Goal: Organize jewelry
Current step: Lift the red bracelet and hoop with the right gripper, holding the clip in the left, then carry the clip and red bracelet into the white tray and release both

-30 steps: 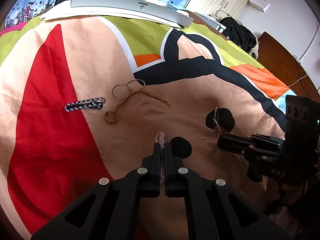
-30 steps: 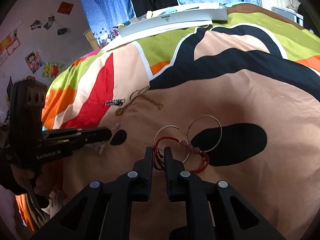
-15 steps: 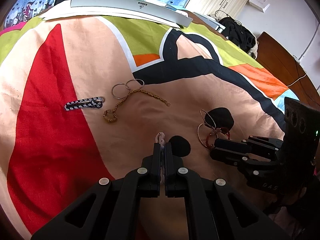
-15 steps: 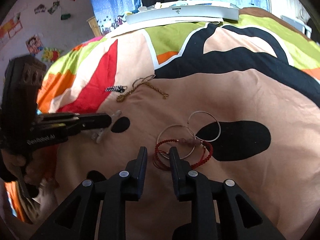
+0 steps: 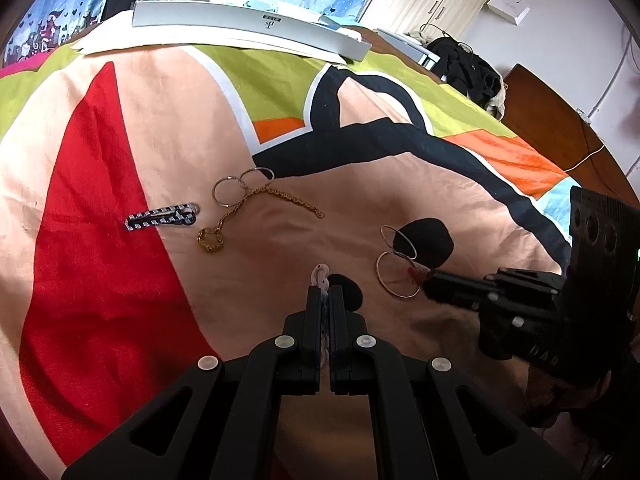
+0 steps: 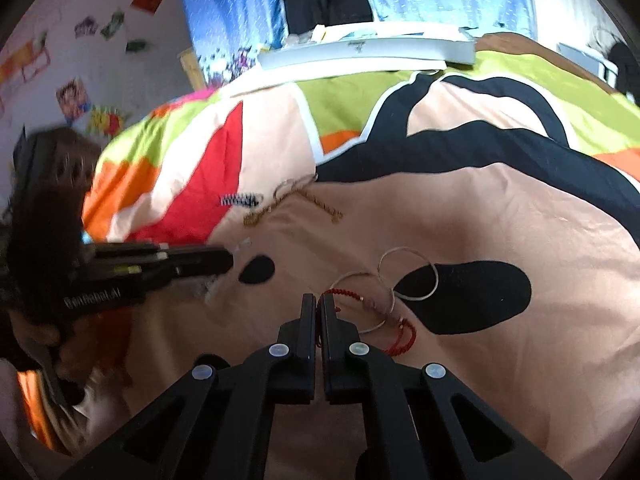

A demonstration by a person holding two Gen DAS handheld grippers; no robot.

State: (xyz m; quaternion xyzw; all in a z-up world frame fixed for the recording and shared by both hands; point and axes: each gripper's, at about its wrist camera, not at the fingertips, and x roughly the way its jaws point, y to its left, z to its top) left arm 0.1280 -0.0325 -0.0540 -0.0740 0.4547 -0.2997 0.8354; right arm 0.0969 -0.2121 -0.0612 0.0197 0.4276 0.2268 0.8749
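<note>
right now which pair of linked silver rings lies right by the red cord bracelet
The larger pair of silver rings, overlapping the red cord bracelet beside the right gripper. The smaller pair lies farther off, at the gold chain.

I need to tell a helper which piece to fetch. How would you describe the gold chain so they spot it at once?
Start from the bedspread, at the peach panel beside the big red wedge. The gold chain lies there loose, one end bunched in a small clump, the other trailing past two linked silver rings. It is the only gold, linked piece; the striped hair clip on its other side is flat and dark.
</note>
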